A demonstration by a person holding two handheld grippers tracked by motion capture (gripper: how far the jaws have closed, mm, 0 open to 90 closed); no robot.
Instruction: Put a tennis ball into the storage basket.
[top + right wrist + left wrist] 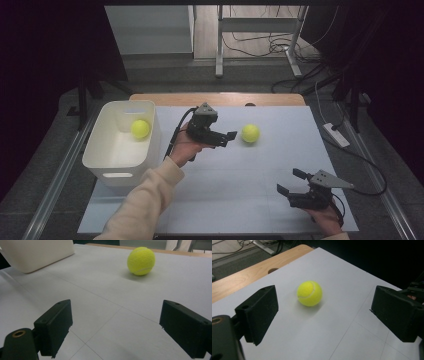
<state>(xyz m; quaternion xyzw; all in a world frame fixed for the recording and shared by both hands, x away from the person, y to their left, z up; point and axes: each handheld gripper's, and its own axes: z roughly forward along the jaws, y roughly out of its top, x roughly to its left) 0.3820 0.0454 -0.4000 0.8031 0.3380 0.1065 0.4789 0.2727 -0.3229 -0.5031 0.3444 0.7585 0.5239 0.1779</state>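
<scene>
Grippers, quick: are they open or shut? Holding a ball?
Left gripper: open, holding nothing, jaws aimed at the ball on the table.
Right gripper: open, holding nothing.

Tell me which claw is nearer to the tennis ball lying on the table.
Left. The left claw is open just beside the tennis ball, pointing at it. The right claw sits open near the table's front edge, well apart from the ball.
</scene>
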